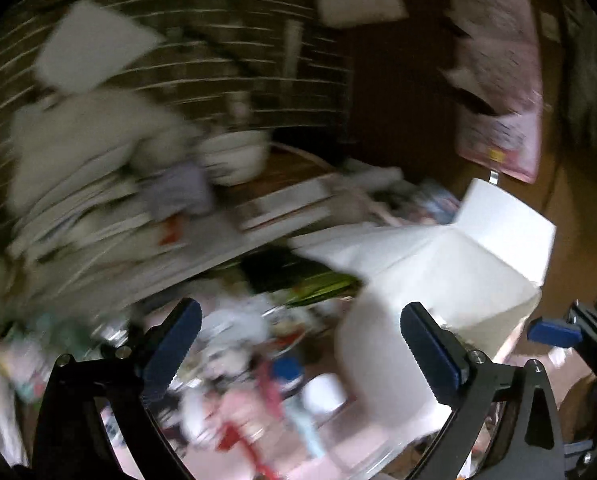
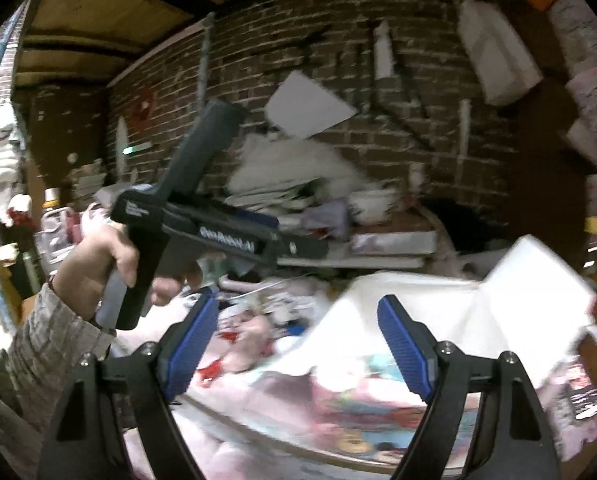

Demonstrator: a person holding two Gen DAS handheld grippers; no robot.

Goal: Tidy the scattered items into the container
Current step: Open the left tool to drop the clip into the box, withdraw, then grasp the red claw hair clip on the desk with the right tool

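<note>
Both views are motion-blurred. A white open box [image 1: 438, 280] with raised flaps sits on the cluttered table, right of centre; it also shows in the right wrist view [image 2: 478, 312]. Scattered small items [image 1: 258, 368] lie on a pink patterned cloth in front of it, too blurred to name. My left gripper [image 1: 298, 344] is open and empty, above these items and left of the box. My right gripper [image 2: 298, 344] is open and empty, above the cloth and the box's near edge. The left gripper's body [image 2: 202, 224], held in a hand, shows at the left of the right wrist view.
A stack of books and papers [image 1: 98, 208] with a white bowl [image 1: 234, 156] stands at the back against a brick wall [image 2: 378, 80]. A dark green item [image 1: 298, 280] lies just left of the box. Papers hang on the wall.
</note>
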